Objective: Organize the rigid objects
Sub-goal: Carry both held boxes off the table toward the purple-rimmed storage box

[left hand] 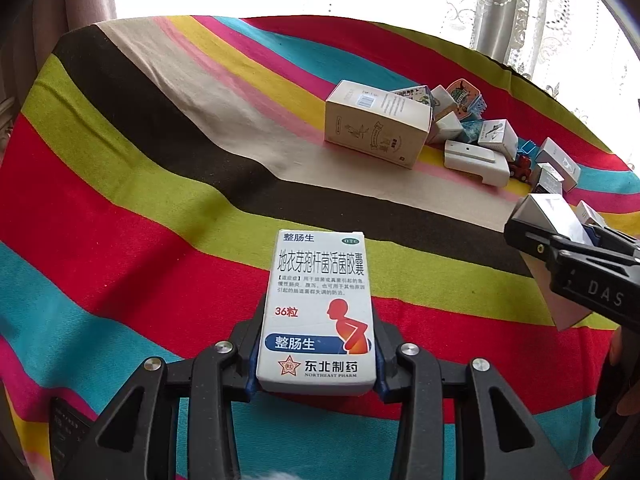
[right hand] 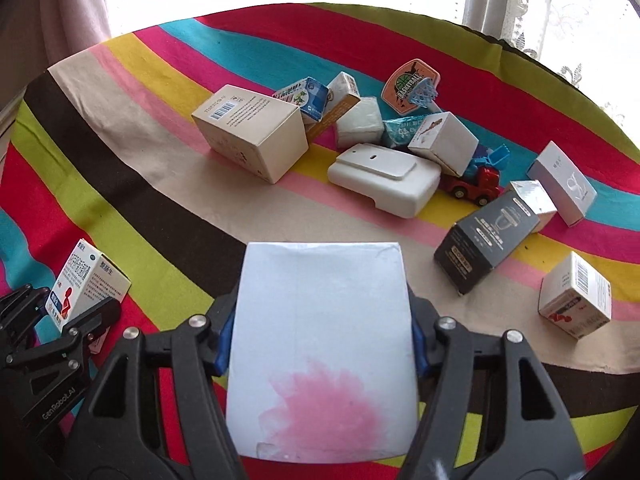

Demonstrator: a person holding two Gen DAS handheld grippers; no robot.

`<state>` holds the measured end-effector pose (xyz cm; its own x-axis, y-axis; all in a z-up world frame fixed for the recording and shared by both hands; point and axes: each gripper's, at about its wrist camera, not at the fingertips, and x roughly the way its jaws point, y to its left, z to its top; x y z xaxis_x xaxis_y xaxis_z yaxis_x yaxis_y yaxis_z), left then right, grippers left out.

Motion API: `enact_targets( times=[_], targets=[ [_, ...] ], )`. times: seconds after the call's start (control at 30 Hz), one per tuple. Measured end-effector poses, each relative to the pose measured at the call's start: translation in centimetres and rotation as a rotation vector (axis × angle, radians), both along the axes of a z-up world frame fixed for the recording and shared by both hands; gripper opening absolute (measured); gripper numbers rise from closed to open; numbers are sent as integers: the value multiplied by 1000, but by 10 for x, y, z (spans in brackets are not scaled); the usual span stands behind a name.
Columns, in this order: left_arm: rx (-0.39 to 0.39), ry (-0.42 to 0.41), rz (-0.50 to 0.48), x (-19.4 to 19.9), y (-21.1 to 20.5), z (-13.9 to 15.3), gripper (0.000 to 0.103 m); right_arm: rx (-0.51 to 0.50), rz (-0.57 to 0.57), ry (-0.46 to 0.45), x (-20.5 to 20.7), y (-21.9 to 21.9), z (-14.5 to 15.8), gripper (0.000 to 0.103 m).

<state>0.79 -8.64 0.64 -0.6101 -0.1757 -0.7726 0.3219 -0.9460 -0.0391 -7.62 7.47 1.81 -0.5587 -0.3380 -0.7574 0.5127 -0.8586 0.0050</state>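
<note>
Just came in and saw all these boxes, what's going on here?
A person is sorting boxes on a striped cloth with two handheld grippers. The left gripper grips a medicine box; the right gripper grips a white box with a pink blotch. A heap of other boxes and a toy truck waits behind.

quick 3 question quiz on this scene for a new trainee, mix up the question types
1. True or false: the left gripper holds a white medicine box with a red figure printed on it.
2. What does the right gripper hold? A) the red toy truck B) a white box with a pink blot C) nothing
3. Which item lies directly in front of the red toy truck, beside the big beige box?

Key: 1 true; 2 B, the white box with a pink blot; 3 the flat white plastic case.
</note>
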Motion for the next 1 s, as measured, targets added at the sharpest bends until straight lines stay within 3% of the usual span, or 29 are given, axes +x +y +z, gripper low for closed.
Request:
enact_targets(
  times=[0.4, 1.0],
  targets=[
    [21, 28, -102, 23, 38, 12, 42, -46, -106, -36, 57, 65, 14, 68],
    [-17, 141, -286, 85, 118, 60, 42, -92, -226, 29, 141, 129, 54, 69]
  ],
)
